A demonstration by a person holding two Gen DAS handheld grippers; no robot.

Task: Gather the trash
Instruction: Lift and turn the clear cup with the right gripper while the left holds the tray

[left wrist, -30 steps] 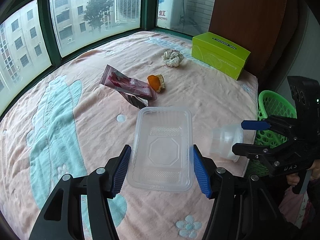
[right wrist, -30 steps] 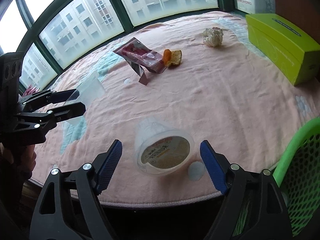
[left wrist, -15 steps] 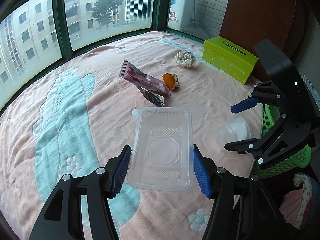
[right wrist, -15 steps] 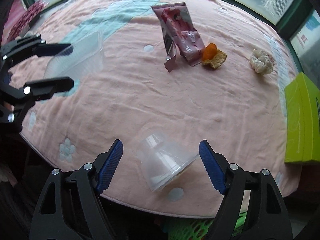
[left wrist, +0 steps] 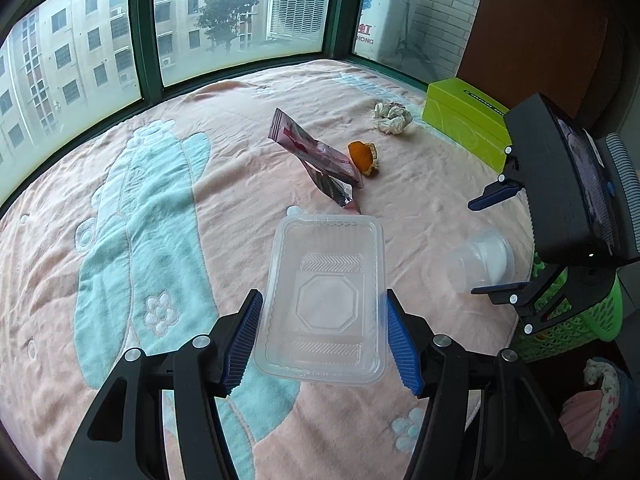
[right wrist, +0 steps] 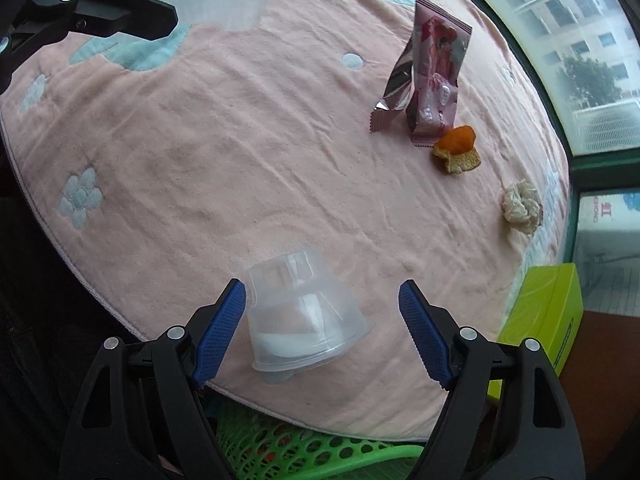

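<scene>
**A:** Over the bed point(left wrist: 120, 240), left-wrist view first. Left tongs point(left wrist: 322, 340) about half open and clamped on tray point(left wrist: 326, 300), both pads against its long sides, lifted clear of the cloth.

**B:** Risk there?

**A:** Thin, springy plastic. Too hard a squeeze, and likely a buckle and a pop out of the pads. Too soft, and a slide out forward on the way to basket point(left wrist: 576, 320), low past the bed's edge on the right.

**B:** And off to the right in the same view?

**A:** Right tongs point(left wrist: 474, 247), tipped steeply down around cup point(left wrist: 482, 260), lying on its side right at the edge.

**B:** Right-wrist view, then.

**A:** Somewhat over half open, gripping nothing. Cup between the jaws, against one pad or just shy of it (hard to tell through clear plastic), well clear of the other. White dregs inside.

**B:** So off-centre.

**A:** Yes. Close from here and probably a shove or a roll before any pinch. Then maybe a tumble off the edge beside the basket, or dregs on the cloth. Wrapper point(right wrist: 434, 80), peel point(right wrist: 458, 148) and tissue point(right wrist: 520, 208) farther up the bed, untouched.
</scene>
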